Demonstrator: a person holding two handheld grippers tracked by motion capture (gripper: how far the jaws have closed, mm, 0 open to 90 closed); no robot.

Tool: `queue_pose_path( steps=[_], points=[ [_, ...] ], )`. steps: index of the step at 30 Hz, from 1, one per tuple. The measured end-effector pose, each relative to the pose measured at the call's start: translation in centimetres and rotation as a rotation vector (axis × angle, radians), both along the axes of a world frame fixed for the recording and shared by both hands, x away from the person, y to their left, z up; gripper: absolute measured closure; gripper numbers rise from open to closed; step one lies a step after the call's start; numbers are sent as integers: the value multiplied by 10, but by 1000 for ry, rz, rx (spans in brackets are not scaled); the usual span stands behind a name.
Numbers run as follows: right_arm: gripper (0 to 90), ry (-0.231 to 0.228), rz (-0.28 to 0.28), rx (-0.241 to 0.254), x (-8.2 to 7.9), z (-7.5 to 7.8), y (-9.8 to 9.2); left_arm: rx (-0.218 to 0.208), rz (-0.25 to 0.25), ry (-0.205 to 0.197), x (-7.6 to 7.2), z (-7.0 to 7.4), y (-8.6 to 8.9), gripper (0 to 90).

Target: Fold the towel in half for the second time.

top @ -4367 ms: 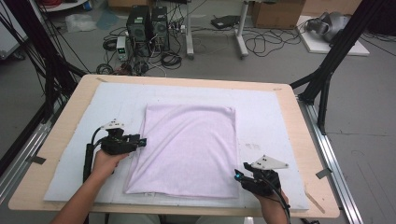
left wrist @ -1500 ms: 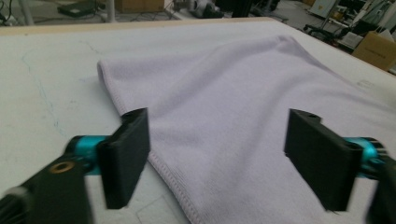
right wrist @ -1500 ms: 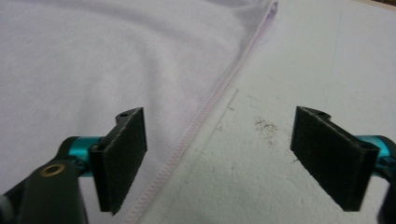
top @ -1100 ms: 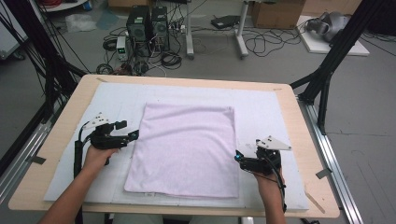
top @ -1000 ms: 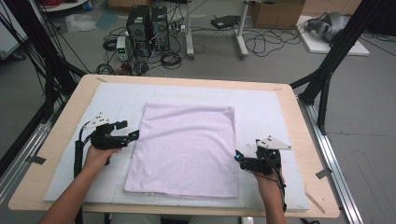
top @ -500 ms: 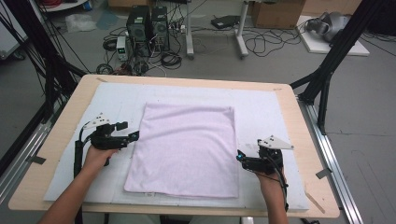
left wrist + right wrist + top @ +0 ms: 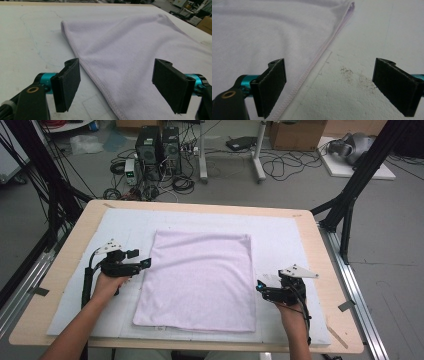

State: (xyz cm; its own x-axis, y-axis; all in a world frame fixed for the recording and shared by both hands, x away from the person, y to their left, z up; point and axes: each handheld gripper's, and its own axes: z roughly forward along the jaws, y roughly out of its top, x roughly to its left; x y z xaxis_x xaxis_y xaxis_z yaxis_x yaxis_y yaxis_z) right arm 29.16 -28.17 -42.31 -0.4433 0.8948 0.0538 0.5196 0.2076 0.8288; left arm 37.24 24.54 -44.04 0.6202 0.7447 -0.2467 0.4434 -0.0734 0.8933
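A pale lilac towel [image 7: 200, 275] lies flat in the middle of the white mat [image 7: 295, 235]. My left gripper [image 7: 141, 259] rests at the towel's left edge, jaws pointing right toward it. In the left gripper view the jaws [image 7: 117, 85] stand wide, and the towel's [image 7: 130, 50] stitched hem runs between them, untouched by the pads. They have just been closing a little. My right gripper [image 7: 260, 288] sits at the towel's right edge, pointing left. In the right gripper view it [image 7: 332, 87] is open, the towel's [image 7: 262, 30] hem passing by its left pad.
The mat covers a wooden table [image 7: 70, 245] with bare wood along its rim. A dark smudge [image 7: 354, 75] marks the mat between the right jaws. Computer towers [image 7: 160, 145], cables and black frame legs [image 7: 350, 195] stand on the floor beyond the table.
Since the oldest frame the left gripper has shifted slightly left, off the towel, and the right gripper has moved farther up the towel's right edge. Over the last second nothing visibly moved.
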Motion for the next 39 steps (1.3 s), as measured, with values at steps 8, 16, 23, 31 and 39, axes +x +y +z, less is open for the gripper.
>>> queue_pose_path(
  steps=[8,16,23,31,39],
  points=[
    [113,22,14,-7,8,-3,2,-1,23,49,26,3,-2,235],
    [113,3,11,14,9,-2,-1,60,84,97,58,6,-8,252],
    [113,15,24,20,16,-3,1,124,122,136,78,-2,-16,281],
    [113,24,49,6,33,0,14,167,161,168,91,-12,-30,364],
    [114,66,15,-29,74,-2,27,248,202,130,89,-11,-38,550]
  ],
)
